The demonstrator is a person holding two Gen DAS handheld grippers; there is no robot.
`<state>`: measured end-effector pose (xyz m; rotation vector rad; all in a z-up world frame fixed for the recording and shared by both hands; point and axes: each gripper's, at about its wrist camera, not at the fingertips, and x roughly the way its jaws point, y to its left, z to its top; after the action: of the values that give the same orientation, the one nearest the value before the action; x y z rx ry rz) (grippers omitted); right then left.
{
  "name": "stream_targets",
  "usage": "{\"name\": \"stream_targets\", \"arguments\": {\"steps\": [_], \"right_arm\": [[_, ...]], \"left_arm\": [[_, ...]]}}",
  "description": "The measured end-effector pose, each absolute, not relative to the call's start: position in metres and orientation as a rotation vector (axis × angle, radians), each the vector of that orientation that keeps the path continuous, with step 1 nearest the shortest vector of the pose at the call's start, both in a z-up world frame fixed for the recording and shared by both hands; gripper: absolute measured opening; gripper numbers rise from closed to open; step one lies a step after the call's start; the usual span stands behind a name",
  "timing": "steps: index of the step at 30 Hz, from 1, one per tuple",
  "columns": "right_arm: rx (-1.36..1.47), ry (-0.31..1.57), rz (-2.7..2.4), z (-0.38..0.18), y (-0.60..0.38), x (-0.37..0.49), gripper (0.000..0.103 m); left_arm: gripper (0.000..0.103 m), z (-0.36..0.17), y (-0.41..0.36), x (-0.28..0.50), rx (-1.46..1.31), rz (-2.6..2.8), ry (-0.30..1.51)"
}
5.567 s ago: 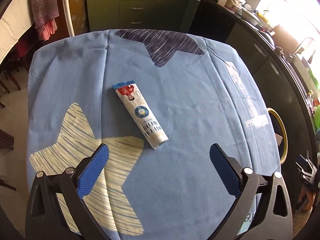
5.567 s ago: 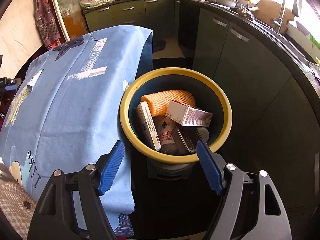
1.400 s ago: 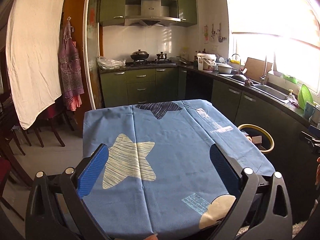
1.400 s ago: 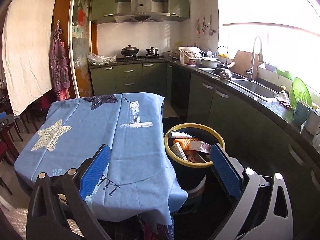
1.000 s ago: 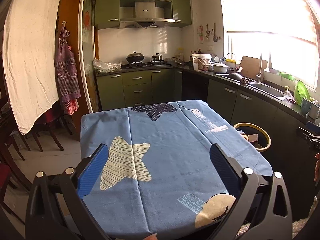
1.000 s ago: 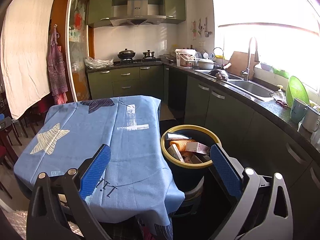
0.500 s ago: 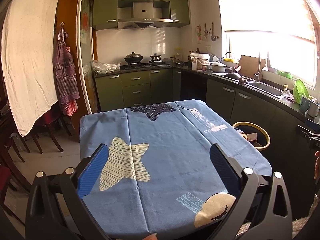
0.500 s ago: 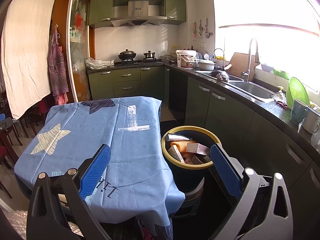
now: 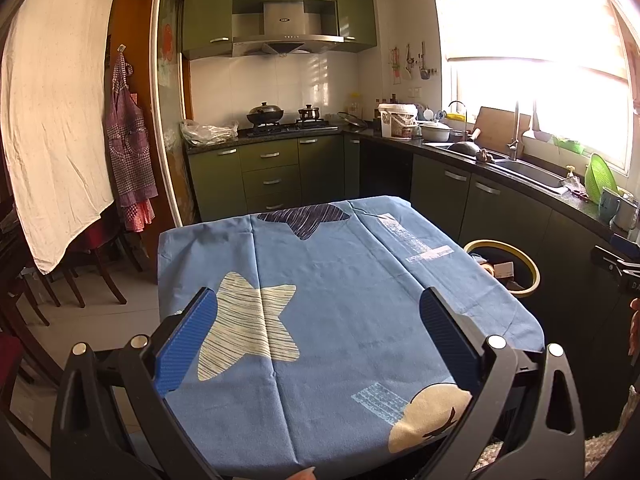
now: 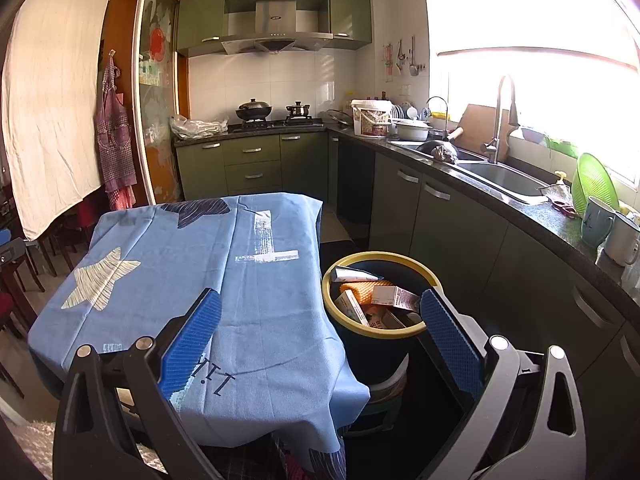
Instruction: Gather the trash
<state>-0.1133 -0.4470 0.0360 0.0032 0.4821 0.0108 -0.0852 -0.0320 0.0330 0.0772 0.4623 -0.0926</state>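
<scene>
A dark bin with a yellow rim stands on the floor to the right of the table; it also shows in the left wrist view. It holds a white toothpaste tube, an orange foam net, a small carton and other packaging. The table under a blue cloth with star prints carries no loose item. My left gripper is open and empty above the table's near edge. My right gripper is open and empty, held back from the bin and the table's near right corner.
Green cabinets and a dark counter with a sink run along the right and back walls. A stove with pots stands at the back. Chairs and a hanging white sheet are at the left. Floor lies between table and cabinets.
Over five seconds, the toothpaste tube has gone from the table into the bin. Both grippers have pulled back and tilted up. In the last second both views barely shift.
</scene>
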Motion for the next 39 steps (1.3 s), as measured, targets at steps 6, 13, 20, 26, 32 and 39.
{"name": "stream_targets", "arguments": {"steps": [6, 13, 20, 26, 32, 39], "right_arm": [[0.005, 0.483, 0.011, 0.0357, -0.4465, -0.113, 0.098], [0.005, 0.484, 0.011, 0.0355, -0.4462, -0.1131, 0.098], [0.006, 0.485, 0.01, 0.035, -0.4454, -0.1128, 0.098], [0.005, 0.487, 0.011, 0.0344, -0.4451, -0.1126, 0.098], [0.005, 0.489, 0.014, 0.0323, -0.4441, -0.1113, 0.098], [0.004, 0.489, 0.013, 0.0315, -0.4441, -0.1111, 0.098]], "left_arm": [[0.096, 0.0314, -0.0335, -0.085, 0.082, -0.096, 0.466], [0.096, 0.0302, -0.0338, -0.0851, 0.079, -0.099, 0.469], [0.096, 0.0296, -0.0336, -0.085, 0.08, -0.101, 0.472], [0.096, 0.0277, -0.034, -0.0851, 0.081, -0.102, 0.48], [0.096, 0.027, -0.0343, -0.0845, 0.082, -0.105, 0.483], [0.096, 0.0273, -0.0345, -0.0836, 0.083, -0.106, 0.485]]}}
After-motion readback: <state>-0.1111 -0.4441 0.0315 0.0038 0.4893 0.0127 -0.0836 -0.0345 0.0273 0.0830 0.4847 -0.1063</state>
